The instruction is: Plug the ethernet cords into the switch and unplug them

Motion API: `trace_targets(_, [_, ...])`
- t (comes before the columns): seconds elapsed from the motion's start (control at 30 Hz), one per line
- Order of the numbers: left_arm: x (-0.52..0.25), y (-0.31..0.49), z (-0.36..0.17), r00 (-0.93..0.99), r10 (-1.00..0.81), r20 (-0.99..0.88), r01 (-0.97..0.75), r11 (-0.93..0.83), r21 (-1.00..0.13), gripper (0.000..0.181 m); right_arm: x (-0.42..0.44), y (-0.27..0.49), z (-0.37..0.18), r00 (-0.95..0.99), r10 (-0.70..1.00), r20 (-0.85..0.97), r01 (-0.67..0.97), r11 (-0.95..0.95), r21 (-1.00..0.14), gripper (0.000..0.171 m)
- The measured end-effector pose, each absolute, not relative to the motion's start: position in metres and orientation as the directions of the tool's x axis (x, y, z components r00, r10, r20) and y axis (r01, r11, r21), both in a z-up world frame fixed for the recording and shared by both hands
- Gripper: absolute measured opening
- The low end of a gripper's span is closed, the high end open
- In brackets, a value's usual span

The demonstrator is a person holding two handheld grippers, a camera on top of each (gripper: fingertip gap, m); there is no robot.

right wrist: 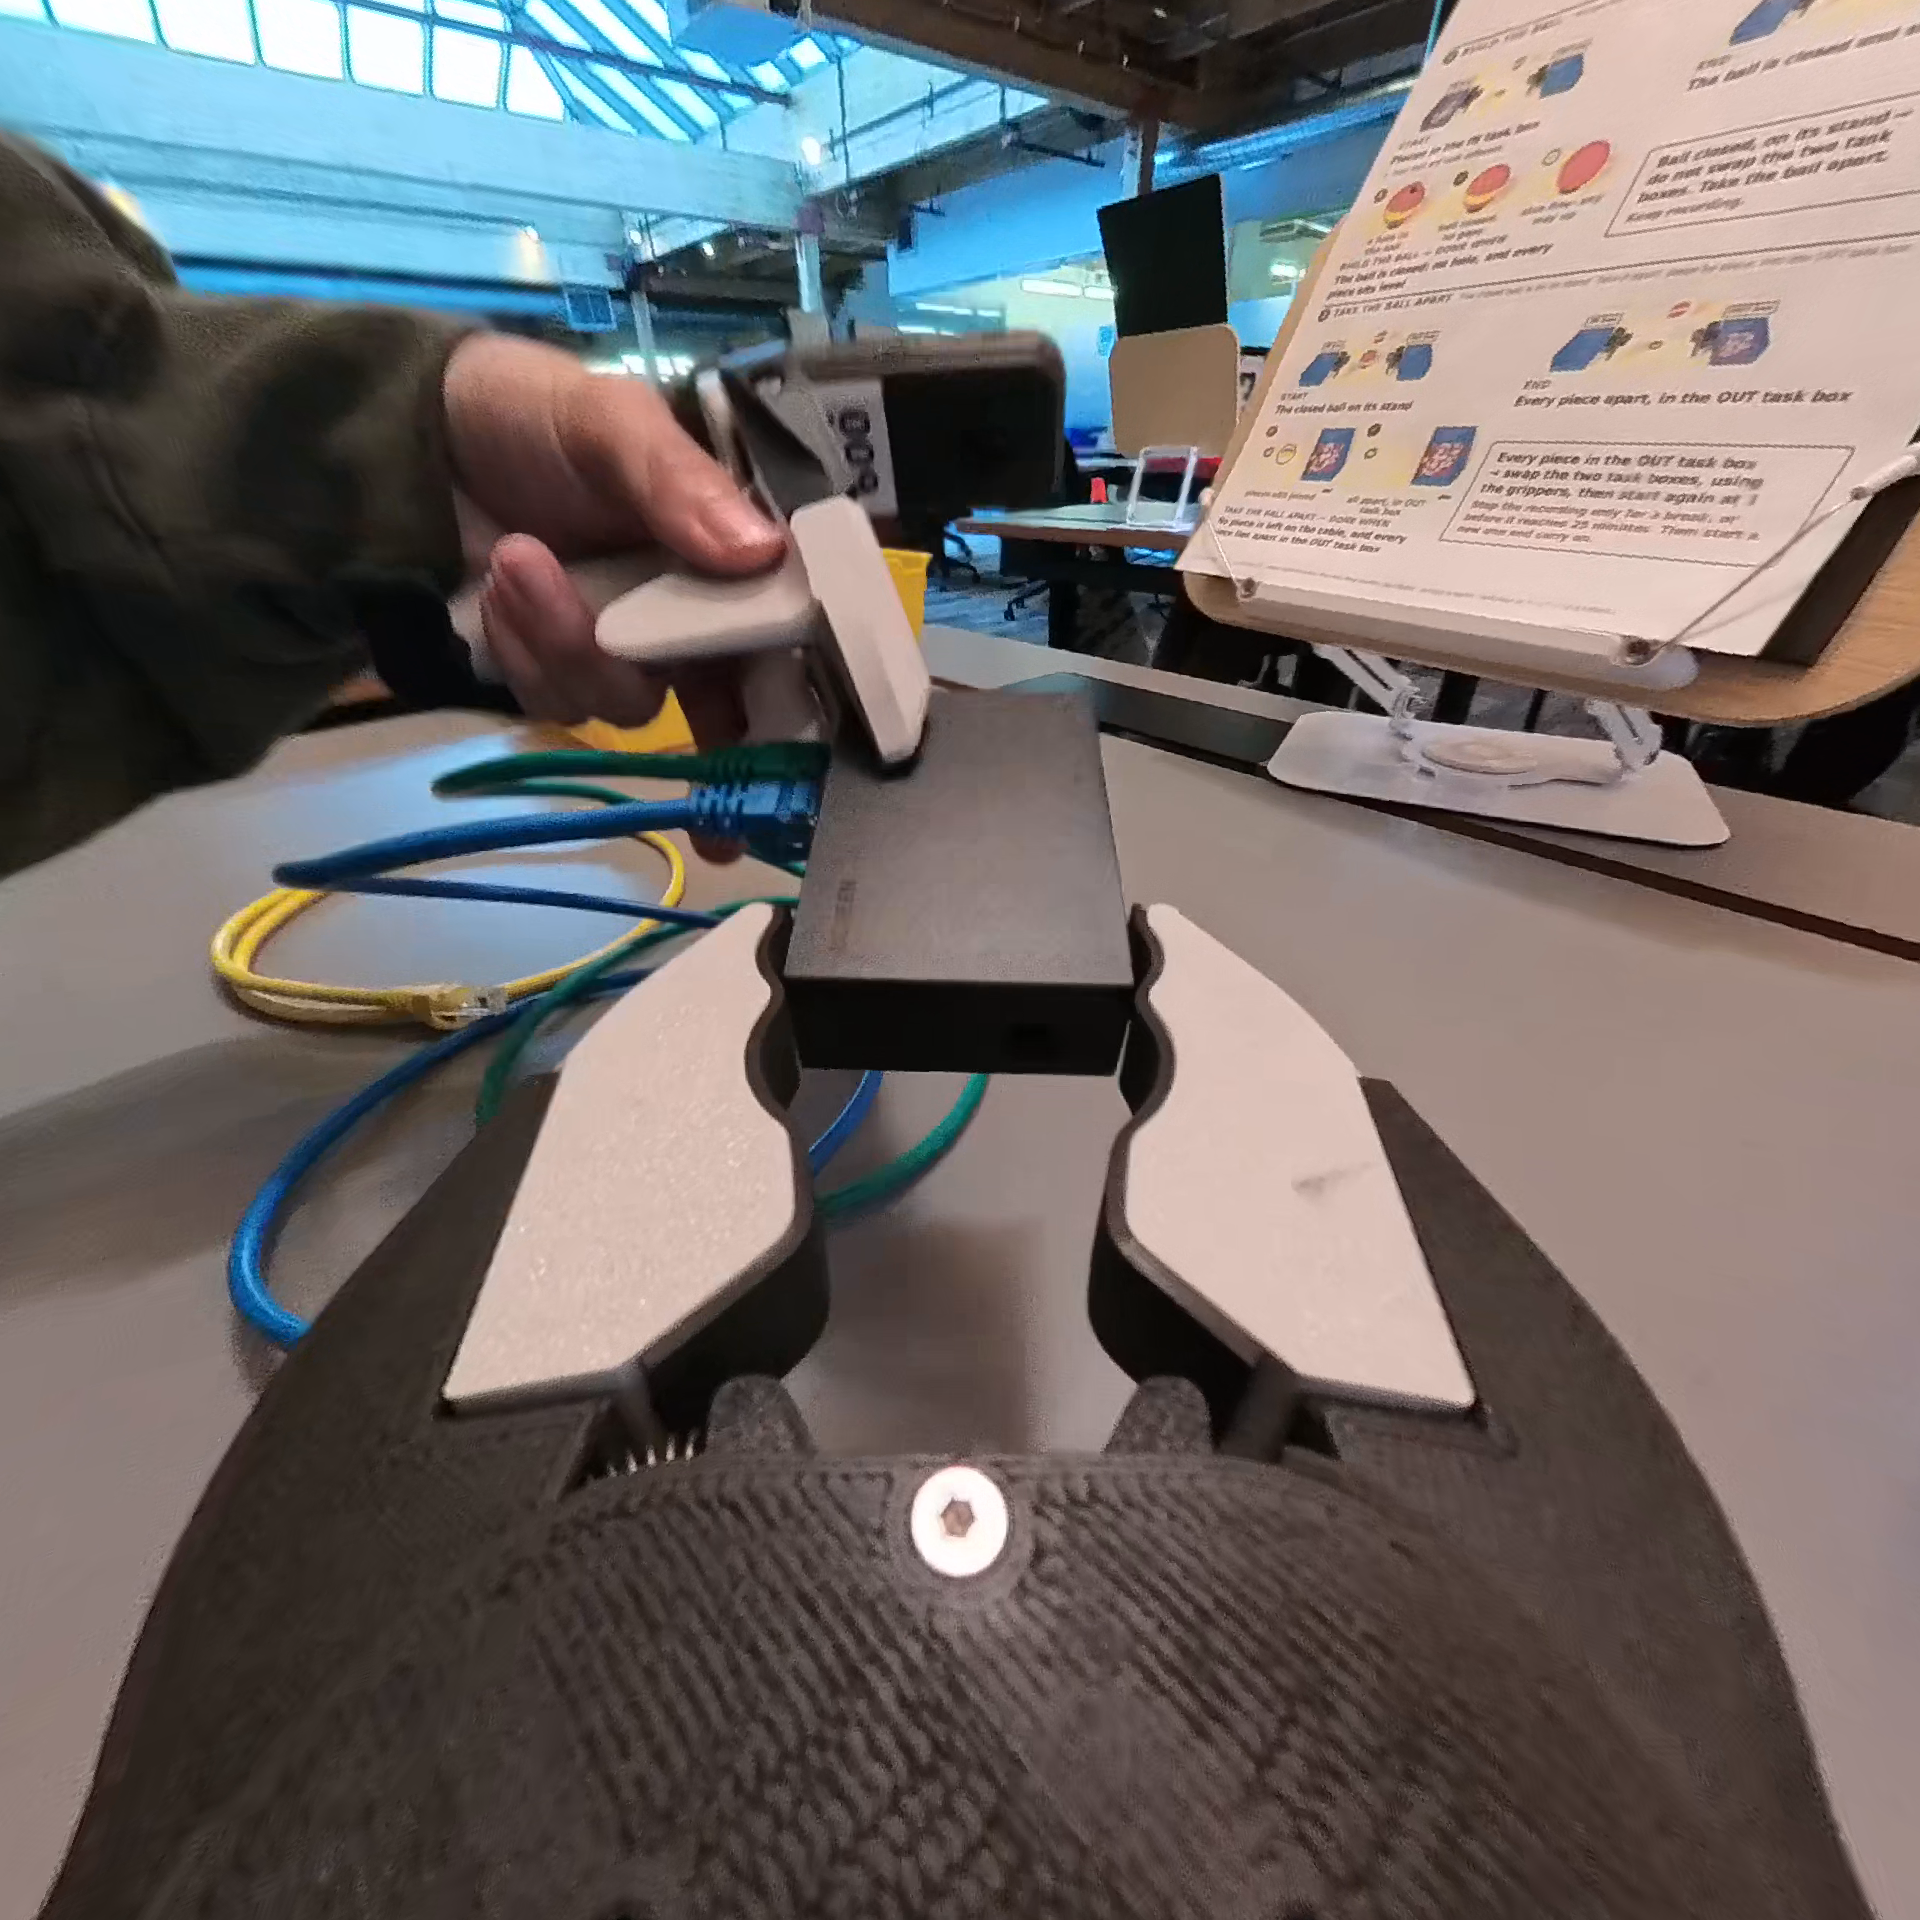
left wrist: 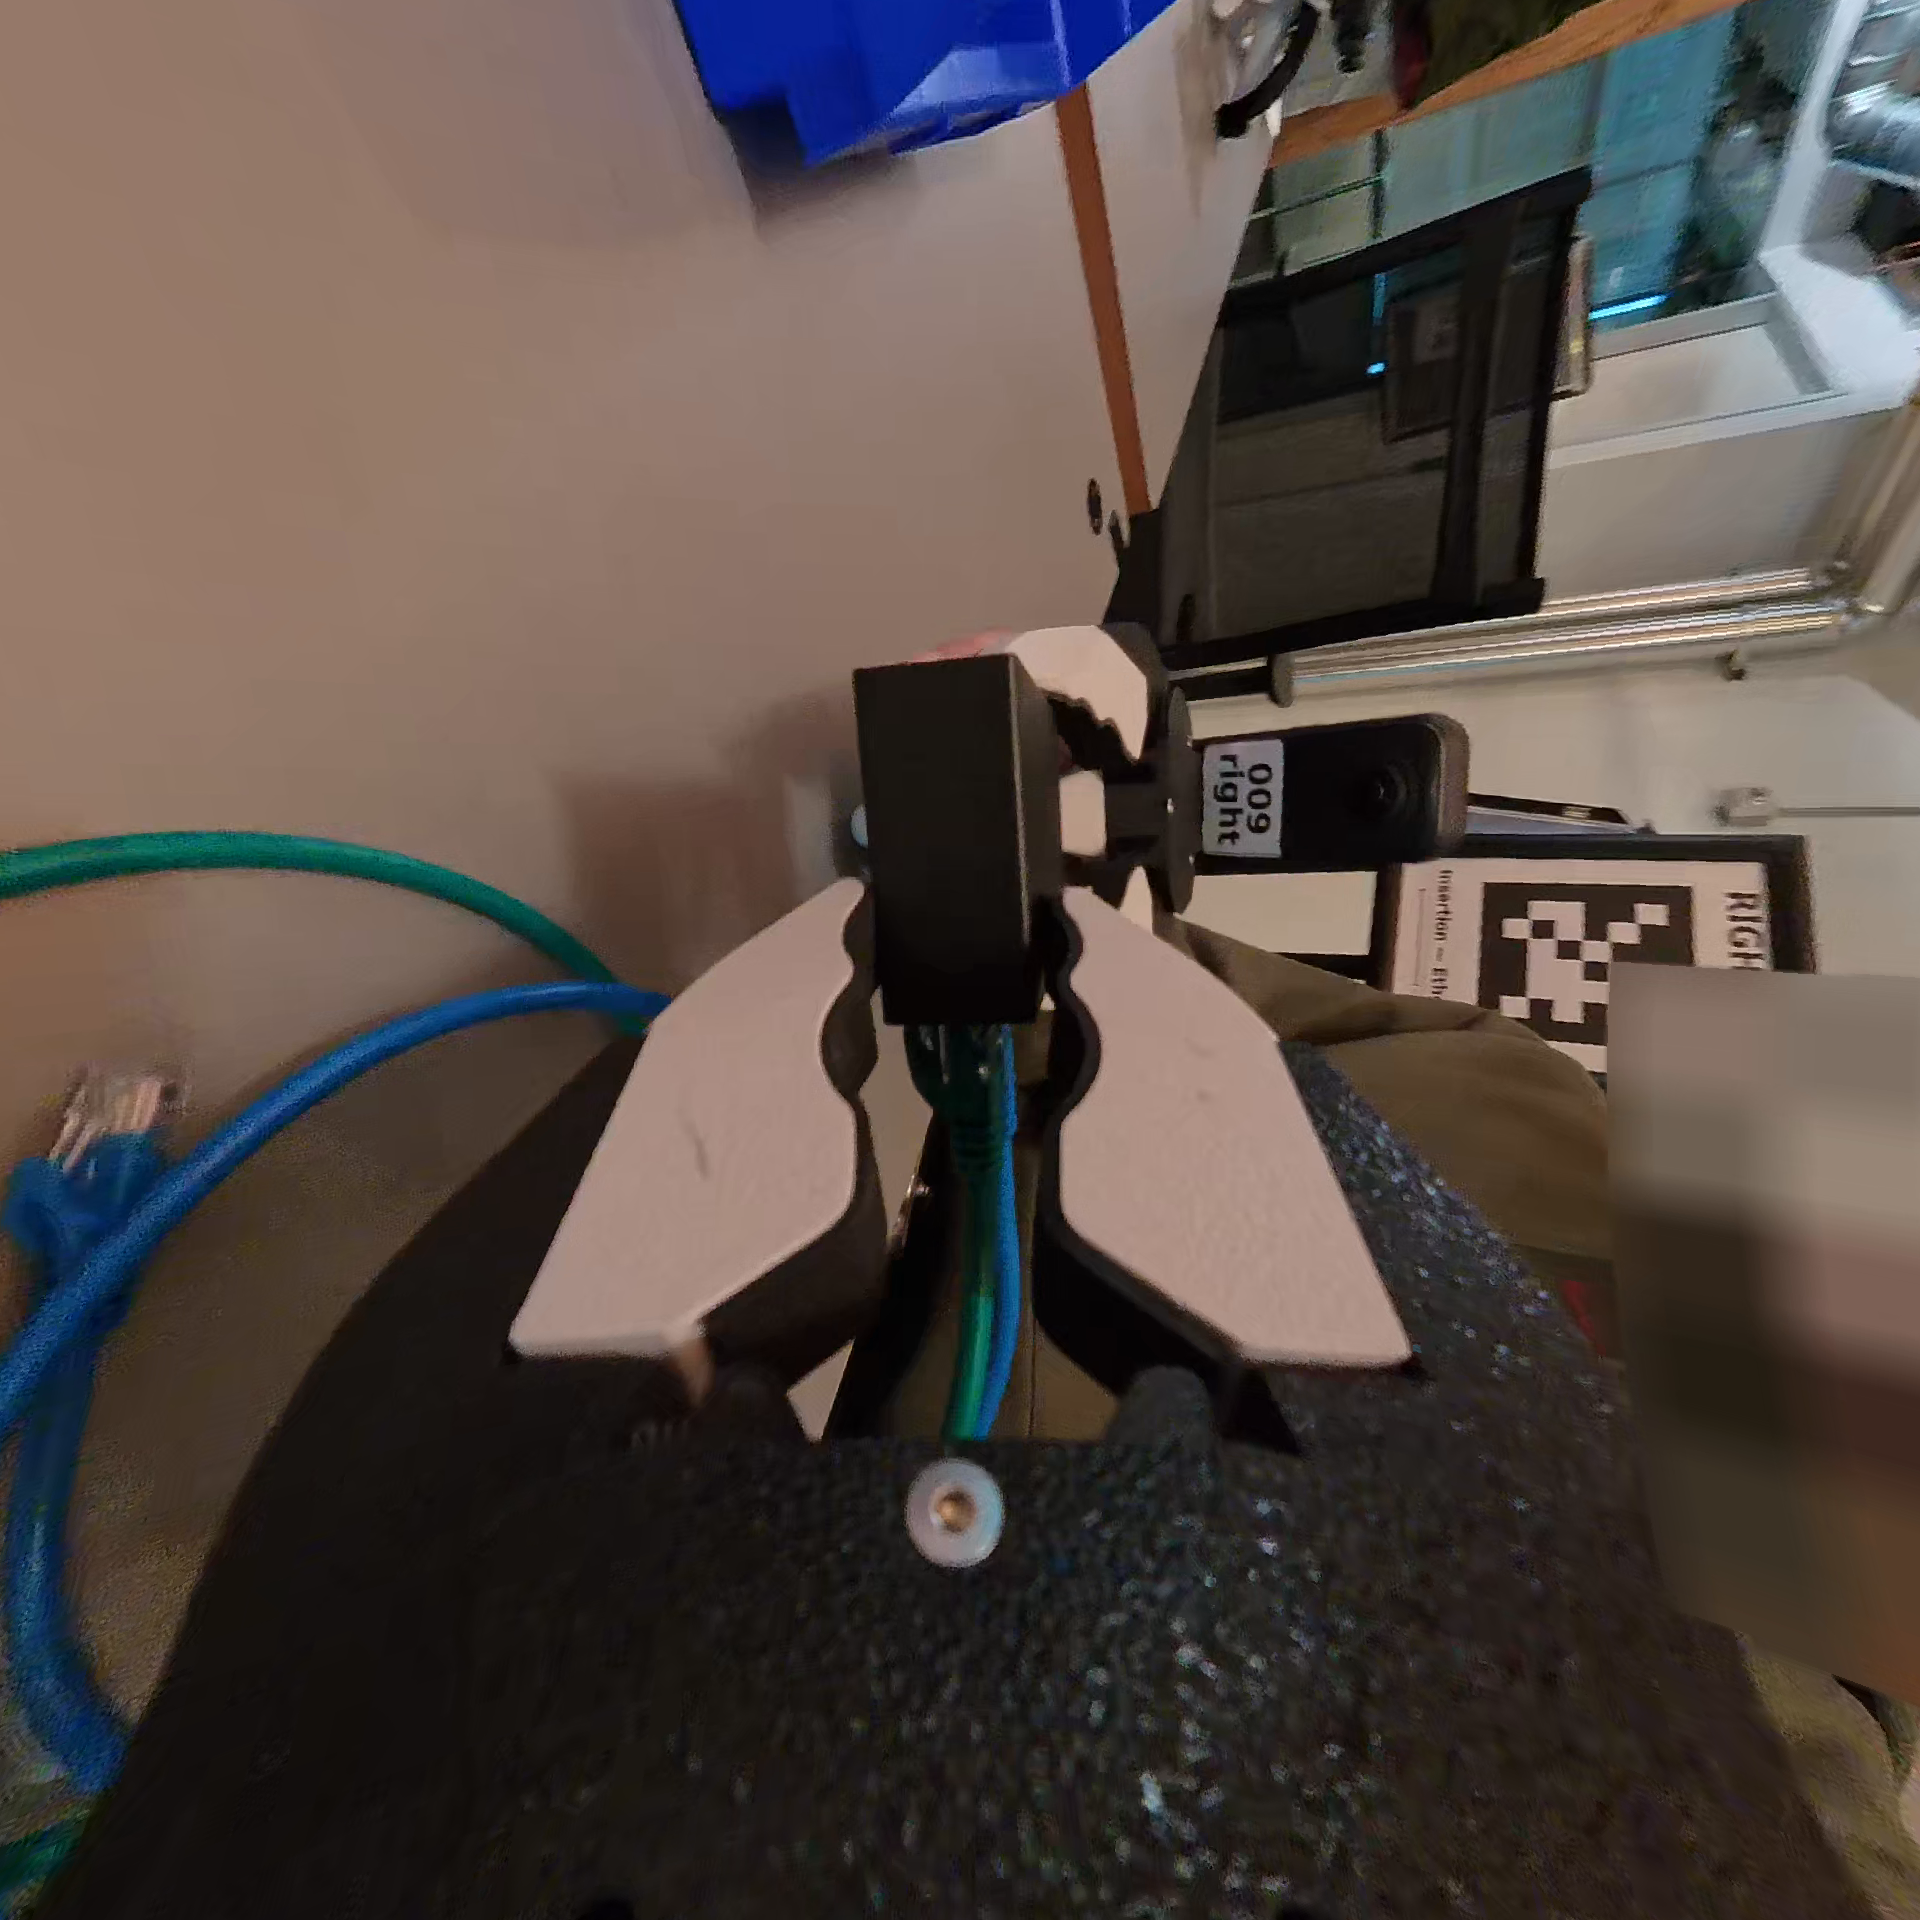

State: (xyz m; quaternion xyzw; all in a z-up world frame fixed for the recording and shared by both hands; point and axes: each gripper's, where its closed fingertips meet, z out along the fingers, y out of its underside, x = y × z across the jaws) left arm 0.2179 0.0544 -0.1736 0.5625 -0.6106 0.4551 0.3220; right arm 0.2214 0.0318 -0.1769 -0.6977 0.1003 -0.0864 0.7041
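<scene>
Both grippers are clamping the black switch [right wrist: 961, 904], which is hanging just above the grey table [right wrist: 1455, 1039]: the right gripper [right wrist: 961, 1013] is squeezing its near end while the left gripper [left wrist: 954, 971] is pinching it from the port side. The green cord [right wrist: 764, 764] and blue cord [right wrist: 753, 810] are sitting plugged into the switch, side by side. The yellow cord [right wrist: 416, 997] is lying loose on the table, and another blue plug [left wrist: 104, 1117] seems to be resting free, though it is blurred, so plugging looks partly done and all the unplugging is remaining.
</scene>
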Motion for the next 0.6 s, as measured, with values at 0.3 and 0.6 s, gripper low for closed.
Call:
trace_targets(0.3, [0.215, 0.055, -0.162, -0.171, -0.517, 0.838, -0.982, 0.015, -0.191, 0.027, 0.223, 0.037, -0.181, 0.964, -0.267, -0.005, -0.012, -0.025, -1.000, 0.066])
trace_targets(0.6, [0.202, 0.056, -0.165, -0.225, -0.570, 0.790, -0.974, 0.158, -0.163, 0.027, 0.219, 0.045, -0.188, 0.967, -0.252, 0.042, 0.019, -0.092, -0.996, 0.081])
